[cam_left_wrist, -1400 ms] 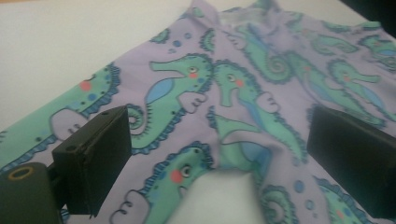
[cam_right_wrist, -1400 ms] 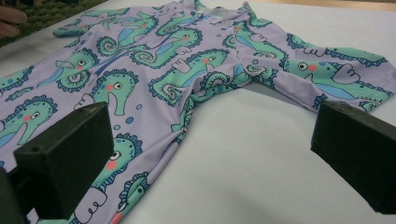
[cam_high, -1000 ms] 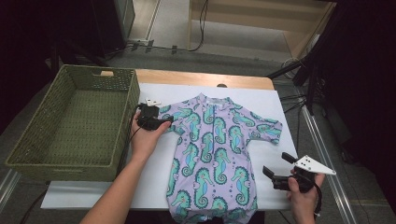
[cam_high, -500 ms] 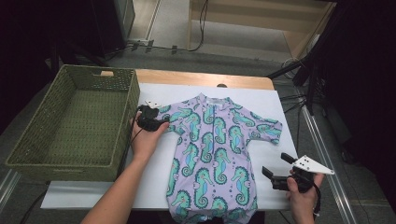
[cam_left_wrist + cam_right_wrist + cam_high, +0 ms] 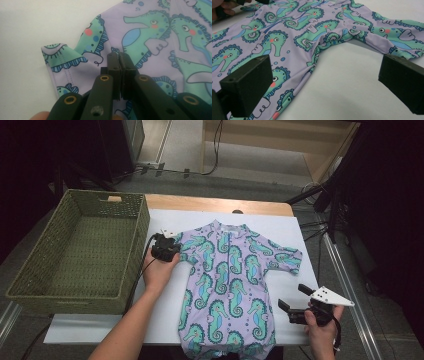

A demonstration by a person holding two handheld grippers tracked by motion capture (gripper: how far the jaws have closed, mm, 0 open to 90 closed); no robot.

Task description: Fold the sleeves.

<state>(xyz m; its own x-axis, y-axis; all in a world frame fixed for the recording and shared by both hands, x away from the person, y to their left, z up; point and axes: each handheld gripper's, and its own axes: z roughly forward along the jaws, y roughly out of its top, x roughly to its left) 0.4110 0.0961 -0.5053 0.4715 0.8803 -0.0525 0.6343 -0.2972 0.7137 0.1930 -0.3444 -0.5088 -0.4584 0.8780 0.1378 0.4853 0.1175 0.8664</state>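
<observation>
Lilac seahorse-print romper [image 5: 227, 285] lay flat on white bench [image 5: 300, 227]. Left tongs [image 5: 118, 58] had just closed, pinching its sleeve [image 5: 67, 62]. Right tongs [image 5: 295, 304] hung open beside its lower edge, basket [image 5: 75, 252] at left.

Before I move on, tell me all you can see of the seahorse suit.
The seahorse suit is a lilac, stretchy-looking one-piece with green seahorses, short sleeves and a centre front seam. It lies flat, front up, on the white table, legs at the near edge. The left gripper has just closed on its sleeve, puckering the fabric.
</observation>
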